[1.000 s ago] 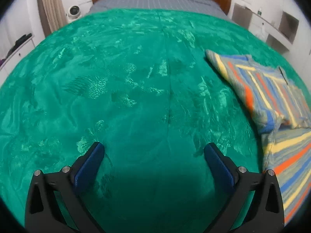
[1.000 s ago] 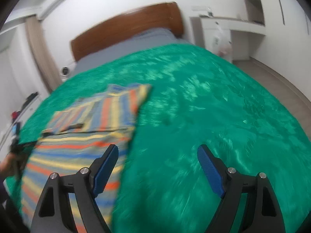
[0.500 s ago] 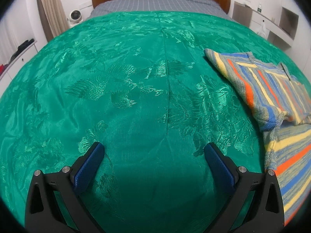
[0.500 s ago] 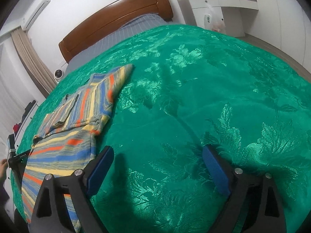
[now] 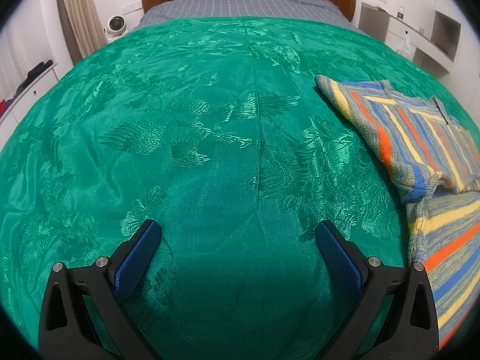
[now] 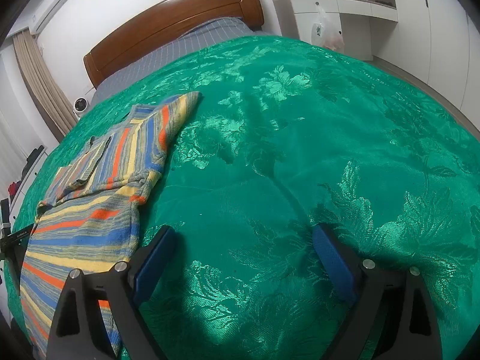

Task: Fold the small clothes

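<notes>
My left claw (image 5: 237, 240) hangs over bare green bedspread (image 5: 210, 120) with its jaws wide apart and nothing between them. My right claw (image 6: 243, 247) is spread just as wide, also empty, with only bedspread under its blue pads. The striped sweater (image 5: 420, 156) lies between my two hands: off to the right of the left claw and a little ahead of it, and to the left of the right claw, its near hem running beside and under that claw's left finger (image 6: 153, 258). It looks partly folded, one sleeve laid across the body, with more folds to make, I judge.

What worries me most is the grab. The bedspread is slick and loose, and the sweater sits flat on it, so if I close either claw too low I would likely pinch bedspread along with the knit and drag the whole cover when I lift. A shallow bite is the other risk: the knit is soft and thick at the doubled parts, so I could catch only the top layer and peel the sleeve back open. With my right finger so close to the hem, a careless sideways move could also shove the edge and wrinkle it.

Both hands point steeply down at the bed, tilted forward toward the wooden headboard (image 6: 168, 30), the left level, the right rolled slightly.
</notes>
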`<state>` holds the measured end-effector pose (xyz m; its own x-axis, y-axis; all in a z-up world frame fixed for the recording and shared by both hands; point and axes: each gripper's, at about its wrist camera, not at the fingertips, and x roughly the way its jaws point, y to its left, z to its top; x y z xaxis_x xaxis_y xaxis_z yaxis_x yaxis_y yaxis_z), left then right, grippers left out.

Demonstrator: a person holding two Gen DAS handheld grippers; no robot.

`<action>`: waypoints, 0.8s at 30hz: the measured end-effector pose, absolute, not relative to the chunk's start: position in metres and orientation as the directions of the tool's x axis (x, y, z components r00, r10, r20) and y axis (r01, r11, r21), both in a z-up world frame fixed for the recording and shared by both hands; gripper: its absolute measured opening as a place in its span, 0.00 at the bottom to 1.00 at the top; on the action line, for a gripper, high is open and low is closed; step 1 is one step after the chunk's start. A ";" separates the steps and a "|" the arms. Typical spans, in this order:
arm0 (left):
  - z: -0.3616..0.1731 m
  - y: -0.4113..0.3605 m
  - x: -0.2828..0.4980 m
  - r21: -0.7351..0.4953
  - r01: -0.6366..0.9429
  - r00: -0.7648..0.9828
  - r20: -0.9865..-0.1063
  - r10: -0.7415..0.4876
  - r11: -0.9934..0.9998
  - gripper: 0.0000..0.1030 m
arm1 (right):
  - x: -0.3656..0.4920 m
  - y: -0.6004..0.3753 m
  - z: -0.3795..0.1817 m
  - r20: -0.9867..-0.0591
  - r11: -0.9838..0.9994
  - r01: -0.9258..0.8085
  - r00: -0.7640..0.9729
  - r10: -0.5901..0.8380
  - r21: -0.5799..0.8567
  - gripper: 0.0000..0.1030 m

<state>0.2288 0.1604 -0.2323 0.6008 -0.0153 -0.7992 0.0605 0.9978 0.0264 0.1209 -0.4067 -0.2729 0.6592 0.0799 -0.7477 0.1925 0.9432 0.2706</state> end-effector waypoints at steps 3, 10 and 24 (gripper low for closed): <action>-0.232 0.160 0.229 0.026 0.060 0.601 -0.799 -0.015 0.998 1.00 | 0.121 -0.406 -0.273 -0.749 0.944 0.193 0.658 0.076 0.266 0.89; -0.232 0.160 0.229 0.026 0.060 0.601 -0.799 -0.015 0.998 1.00 | 0.120 -0.406 -0.272 -0.746 0.943 0.193 0.661 0.079 0.271 0.89; -0.232 0.160 0.229 0.027 0.060 0.601 -0.799 -0.015 0.998 1.00 | 0.119 -0.406 -0.273 -0.744 0.943 0.195 0.663 0.076 0.270 0.89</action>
